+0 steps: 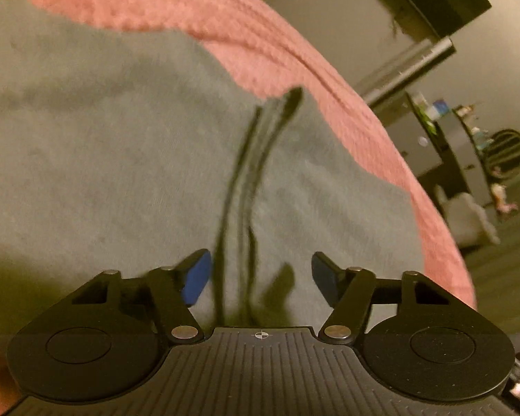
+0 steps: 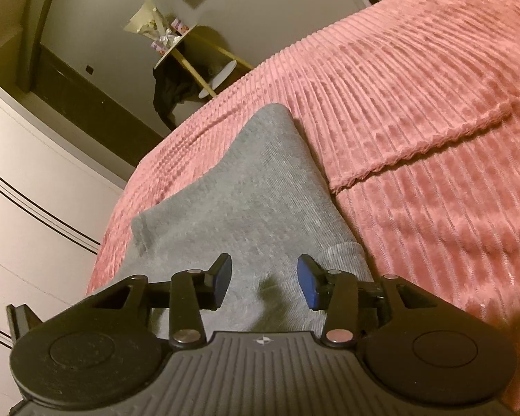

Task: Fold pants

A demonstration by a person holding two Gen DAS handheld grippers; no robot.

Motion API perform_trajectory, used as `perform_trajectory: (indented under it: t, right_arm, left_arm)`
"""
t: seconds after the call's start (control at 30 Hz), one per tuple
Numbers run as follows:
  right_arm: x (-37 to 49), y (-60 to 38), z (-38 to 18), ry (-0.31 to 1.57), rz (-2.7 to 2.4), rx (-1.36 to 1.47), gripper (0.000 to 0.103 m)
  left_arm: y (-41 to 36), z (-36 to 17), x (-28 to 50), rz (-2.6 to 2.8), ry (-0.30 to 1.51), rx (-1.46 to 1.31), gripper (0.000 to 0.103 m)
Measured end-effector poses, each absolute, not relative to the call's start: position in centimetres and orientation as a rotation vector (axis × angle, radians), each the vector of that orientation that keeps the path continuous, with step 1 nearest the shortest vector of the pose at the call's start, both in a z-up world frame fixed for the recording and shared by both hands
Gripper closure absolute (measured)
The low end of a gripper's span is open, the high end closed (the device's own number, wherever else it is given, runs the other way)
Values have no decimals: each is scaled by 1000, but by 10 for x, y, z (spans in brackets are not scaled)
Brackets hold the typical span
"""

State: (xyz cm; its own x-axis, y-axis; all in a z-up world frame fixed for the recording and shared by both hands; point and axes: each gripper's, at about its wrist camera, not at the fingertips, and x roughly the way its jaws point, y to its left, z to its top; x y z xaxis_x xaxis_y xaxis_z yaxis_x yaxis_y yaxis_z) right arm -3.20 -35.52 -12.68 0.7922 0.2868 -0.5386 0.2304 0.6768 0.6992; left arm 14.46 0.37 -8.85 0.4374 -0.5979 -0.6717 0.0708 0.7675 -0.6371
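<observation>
Grey pants lie spread on a pink ribbed bedspread. In the left wrist view, black drawstrings run down the cloth and pass between the fingers of my left gripper. That gripper is open just over the fabric, and its blue pads touch nothing. In the right wrist view a folded grey part of the pants reaches toward the bed's far corner. My right gripper hovers open above that cloth near a ribbed cuff, with nothing pinched.
The pink bedspread stretches far to the right. Beside the bed stand white drawers and a small round table with a dark cloth hanging from it. Dark shelving and a round fan stand past the bed's edge.
</observation>
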Motion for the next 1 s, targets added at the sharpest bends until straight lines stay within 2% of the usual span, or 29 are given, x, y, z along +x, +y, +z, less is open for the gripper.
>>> perform_trajectory:
  t: [0.07, 0.1, 0.13, 0.17, 0.23, 0.27, 0.47, 0.57, 0.73, 0.77, 0.8, 0.93, 1.0]
  right_arm:
    - [-35, -351, -122, 669, 25, 812, 60]
    - [-36, -348, -120, 663, 19, 796, 60]
    - [-37, -345, -117, 655, 11, 776, 61]
    - [-39, -343, -114, 645, 5, 755, 61]
    - [-42, -339, -110, 630, -1, 725, 78]
    - [-42, -337, -109, 633, -8, 710, 81]
    - [-35, -328, -108, 707, -62, 635, 82]
    - [-25, -319, -112, 777, -65, 570, 82]
    - [-23, -317, -115, 794, -64, 562, 82]
    - [-24, -319, -115, 792, -62, 577, 82]
    - [-24, -321, -116, 792, -61, 589, 82]
    - [-24, -320, -116, 796, -60, 589, 82]
    - [-24, -321, -117, 794, -55, 599, 81]
  left_arm:
    - [2, -97, 149, -436, 1090, -625, 67]
    - [2, -100, 150, -429, 1093, -635, 79]
    - [3, -103, 152, -425, 1099, -647, 83]
    - [6, -105, 153, -425, 1099, -671, 84]
    - [11, -101, 148, -426, 1059, -688, 86]
    - [11, -94, 144, -425, 1023, -667, 87]
    - [15, -61, 115, -392, 847, -549, 87]
    - [10, -70, 120, -349, 916, -436, 84]
    - [18, -77, 124, -294, 917, -453, 66]
    - [19, -77, 124, -286, 905, -456, 57]
    - [20, -77, 125, -286, 896, -461, 54]
    - [18, -79, 127, -292, 896, -472, 51]
    - [16, -78, 126, -299, 896, -460, 46]
